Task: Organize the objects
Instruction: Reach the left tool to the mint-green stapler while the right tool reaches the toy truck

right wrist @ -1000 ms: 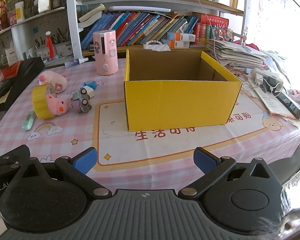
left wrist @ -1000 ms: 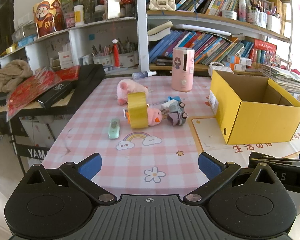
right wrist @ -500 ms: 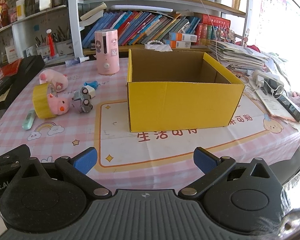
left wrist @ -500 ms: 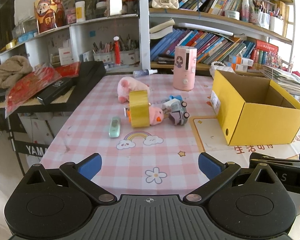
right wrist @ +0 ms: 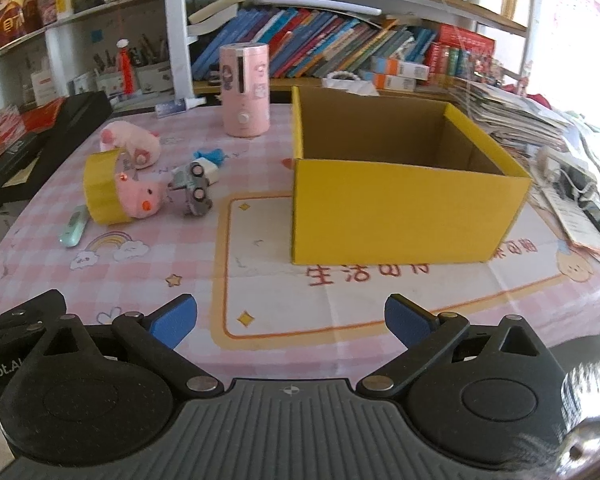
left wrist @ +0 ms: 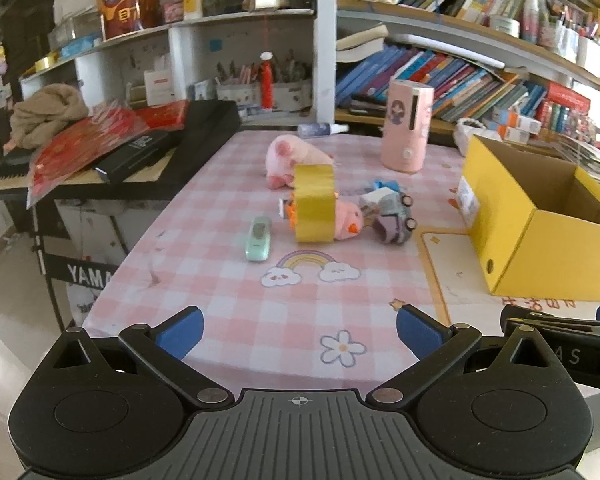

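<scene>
Left hand-held gripper (left wrist: 299, 327) gapes wide (empty), above table (left wrist: 228, 296).

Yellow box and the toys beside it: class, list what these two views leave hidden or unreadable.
- Box floor: in the right wrist view the front wall hides it; in the left wrist view the near wall does.
- Pig: in the left wrist view the tape roll covers its rear.
- Right gripper: cut off by the left view's right edge.
- Book titles: too small, blurred.
</scene>
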Available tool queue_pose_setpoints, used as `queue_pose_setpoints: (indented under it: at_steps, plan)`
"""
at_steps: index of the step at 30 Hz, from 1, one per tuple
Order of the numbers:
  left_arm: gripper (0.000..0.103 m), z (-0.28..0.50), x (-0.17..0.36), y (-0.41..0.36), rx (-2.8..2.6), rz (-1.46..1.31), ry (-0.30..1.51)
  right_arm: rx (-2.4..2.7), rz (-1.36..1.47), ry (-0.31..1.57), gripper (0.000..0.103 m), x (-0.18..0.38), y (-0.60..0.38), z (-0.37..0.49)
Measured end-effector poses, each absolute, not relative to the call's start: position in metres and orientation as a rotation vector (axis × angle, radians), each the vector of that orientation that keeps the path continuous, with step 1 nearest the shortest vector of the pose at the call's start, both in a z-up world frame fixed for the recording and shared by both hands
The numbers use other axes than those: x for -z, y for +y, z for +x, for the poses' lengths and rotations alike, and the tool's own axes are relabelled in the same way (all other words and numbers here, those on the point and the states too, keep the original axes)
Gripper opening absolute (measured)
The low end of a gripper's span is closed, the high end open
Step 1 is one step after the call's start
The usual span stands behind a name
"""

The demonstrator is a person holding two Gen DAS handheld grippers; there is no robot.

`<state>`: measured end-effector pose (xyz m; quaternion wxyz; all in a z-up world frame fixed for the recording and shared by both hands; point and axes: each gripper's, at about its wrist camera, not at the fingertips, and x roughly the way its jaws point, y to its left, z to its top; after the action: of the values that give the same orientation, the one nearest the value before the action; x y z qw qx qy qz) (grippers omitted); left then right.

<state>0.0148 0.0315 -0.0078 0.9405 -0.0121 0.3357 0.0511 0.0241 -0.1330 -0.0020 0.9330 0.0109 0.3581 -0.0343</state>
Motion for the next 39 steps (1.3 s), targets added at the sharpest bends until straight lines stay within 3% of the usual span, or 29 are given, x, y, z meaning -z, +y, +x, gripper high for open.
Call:
queue_pose_setpoints:
  at_steps: [8,19,26,28,30,33,37,39]
  plan:
    - [0.103,0.036,0.010,0.046,-0.182,-0.044,0.703,-0.031,0.006,0.733,0.094,0.003,-0.117,0.058]
    - [0.103,0.077,0.013,0.059,-0.248,-0.034,0.689,-0.163,-0.027,0.742,0.065,0.006,-0.098,0.119]
    - [0.101,0.114,0.021,0.063,-0.266,0.010,0.706,-0.219,-0.063,0.746,0.061,0.015,-0.092,0.161]
    - [0.094,0.126,0.025,0.069,-0.267,-0.025,0.730,-0.224,-0.067,0.753,0.061,0.018,-0.091,0.173]
    - [0.077,0.138,0.032,0.076,-0.276,-0.069,0.772,-0.231,-0.068,0.763,0.061,0.022,-0.090,0.183]
    - [0.063,0.154,0.042,0.085,-0.286,-0.116,0.826,-0.240,-0.070,0.779,0.060,0.027,-0.089,0.198]
    - [0.057,0.171,0.052,0.086,-0.280,-0.100,0.842,-0.251,-0.077,0.796,0.060,0.033,-0.087,0.214]
    - [0.049,0.178,0.056,0.085,-0.268,-0.089,0.856,-0.255,-0.079,0.804,0.060,0.035,-0.087,0.220]
